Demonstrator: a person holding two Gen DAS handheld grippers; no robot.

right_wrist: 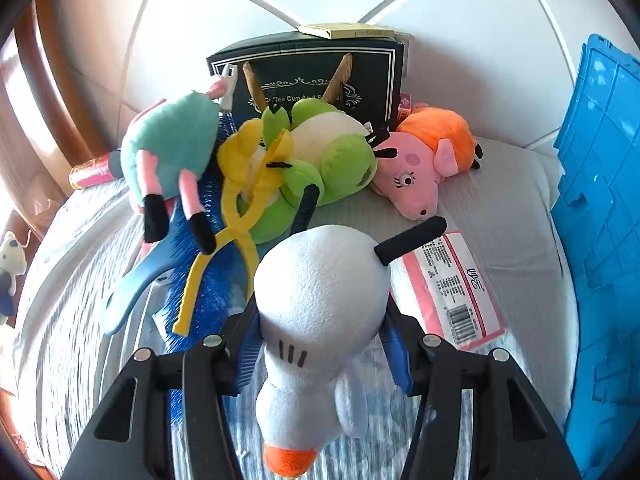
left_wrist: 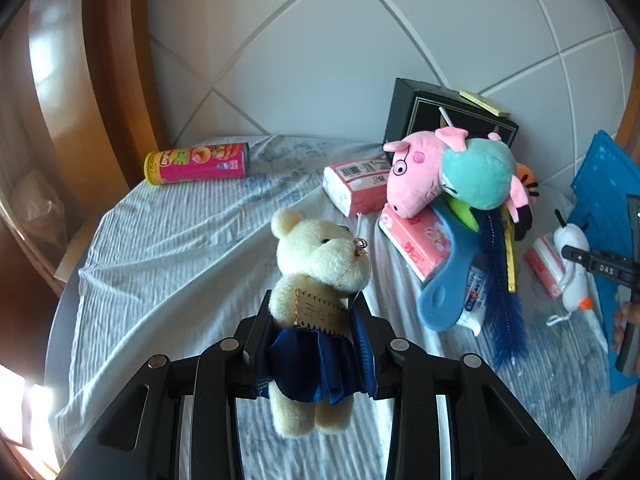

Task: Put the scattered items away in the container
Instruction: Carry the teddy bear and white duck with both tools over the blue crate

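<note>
— Left hand-held gripper (left_wrist: 316, 312)?
— Closed around a cream teddy bear (left_wrist: 316, 276) at the waist, pads pressed into the blue satin skirt; head up, legs dangling over the white bedsheet (left_wrist: 168, 264).
— Right hand-held gripper (right_wrist: 320, 344)?
— Clamped on a white snowman plush (right_wrist: 316, 304), upside down, orange nose toward the camera, black stick arms pointing away. Seen small at the far right of the left wrist view too.
— Container?
— Blue plastic crate (right_wrist: 600, 208), standing at the right edge of the bed, just beside the snowman. Inside not visible.
— Scattered elsewhere?
— Pink chips can (left_wrist: 198, 163) lying on its side, well apart at the far left of the sheet. Pink-and-white tissue packs: one (left_wrist: 356, 184) near the middle, one (left_wrist: 412, 240) under the pile, another (right_wrist: 452, 288) flat beside the snowman. Pig plush in a teal dress (left_wrist: 440, 176) draped over a blue brush (left_wrist: 448, 284). Green frog plush (right_wrist: 320, 160) with yellow limbs touching a pig plush in orange (right_wrist: 424, 168). Behind them, a black gift box (right_wrist: 320, 76) upright against the white wall, a flat gold box (right_wrist: 348, 31) on top.
</note>
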